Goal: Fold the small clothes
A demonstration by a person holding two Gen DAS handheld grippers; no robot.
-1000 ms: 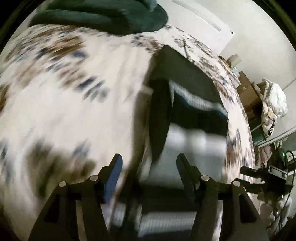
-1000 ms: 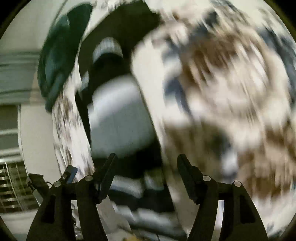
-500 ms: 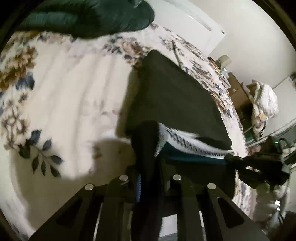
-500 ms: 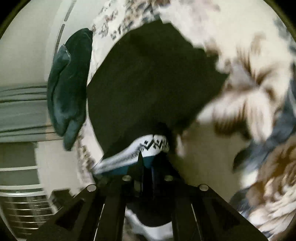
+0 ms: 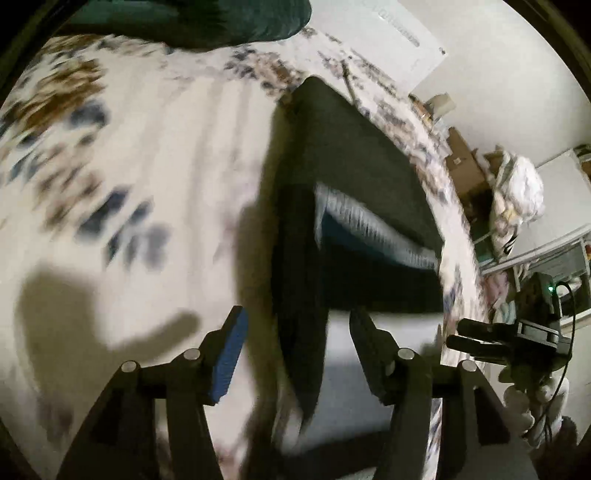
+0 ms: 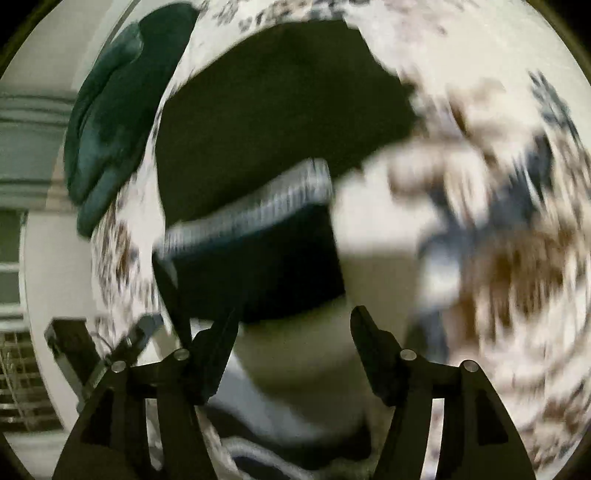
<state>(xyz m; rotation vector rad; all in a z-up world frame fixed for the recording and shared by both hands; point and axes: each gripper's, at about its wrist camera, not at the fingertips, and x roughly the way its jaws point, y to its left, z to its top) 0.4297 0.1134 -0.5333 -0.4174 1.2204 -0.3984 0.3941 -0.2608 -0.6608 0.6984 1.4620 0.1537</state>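
Note:
A dark knitted garment (image 5: 354,177) with a white patterned band (image 5: 373,229) and a pale grey lower part lies on the floral bedspread (image 5: 147,155). Its near part is folded over the far part. My left gripper (image 5: 295,332) is open above its near left edge, which hangs between the fingers. In the right wrist view the garment (image 6: 280,122) shows its band (image 6: 251,210) across the middle. My right gripper (image 6: 291,332) is open just over its near edge. Both views are blurred by motion.
A dark green pillow (image 5: 221,18) lies at the head of the bed and also shows in the right wrist view (image 6: 110,110). The right gripper (image 5: 517,336) shows at the bed's right edge. Boxes and a white bundle (image 5: 517,192) stand beyond the bed.
Half a second ago both grippers were shut on the garment's edge. Now both are open and have let the fold go and drawn back.

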